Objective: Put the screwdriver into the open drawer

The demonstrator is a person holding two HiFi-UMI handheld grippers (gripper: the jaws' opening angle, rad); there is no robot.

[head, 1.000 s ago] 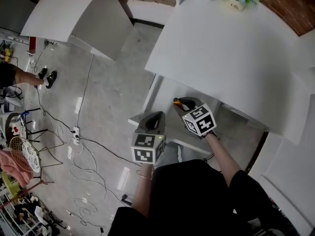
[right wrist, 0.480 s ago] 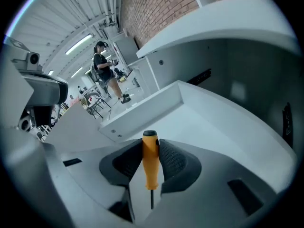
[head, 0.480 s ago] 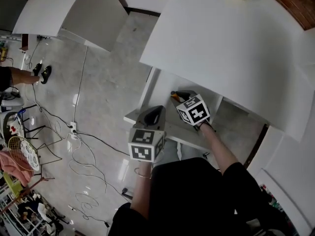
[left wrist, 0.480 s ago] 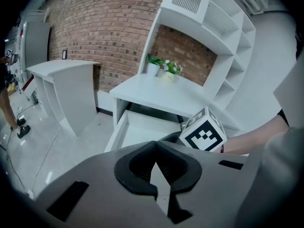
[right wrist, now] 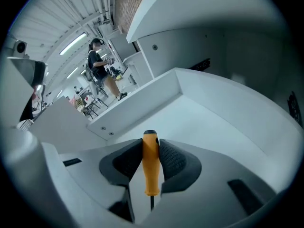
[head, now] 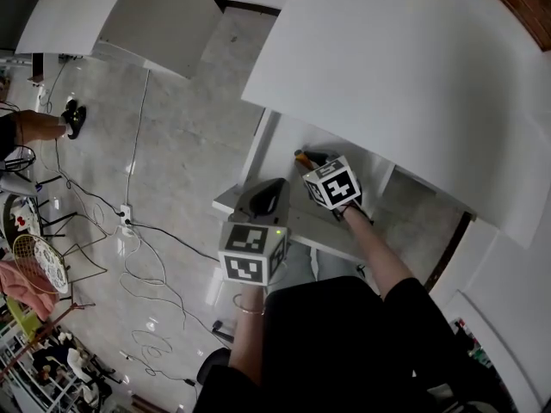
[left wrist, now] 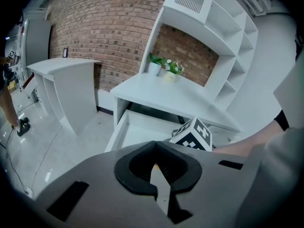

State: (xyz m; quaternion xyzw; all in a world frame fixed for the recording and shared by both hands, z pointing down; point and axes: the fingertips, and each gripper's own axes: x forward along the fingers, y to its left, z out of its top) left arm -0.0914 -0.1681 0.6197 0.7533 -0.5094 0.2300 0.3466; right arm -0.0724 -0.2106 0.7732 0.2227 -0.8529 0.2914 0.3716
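One change, head view: the right gripper (head: 306, 157) has gone deeper over the drawer (head: 280, 147), under the table's (head: 413, 84) front edge. Left gripper view: the left gripper (left wrist: 153, 164) has its jaws together, empty. Right gripper view: jaws squeeze the screwdriver (right wrist: 150, 160); letting go seems next.

Brick wall (left wrist: 109, 27), white desk (left wrist: 156, 91) w/ shelving (left wrist: 228, 37); grey polished floor (head: 181, 136), strip lights (right wrist: 78, 41)
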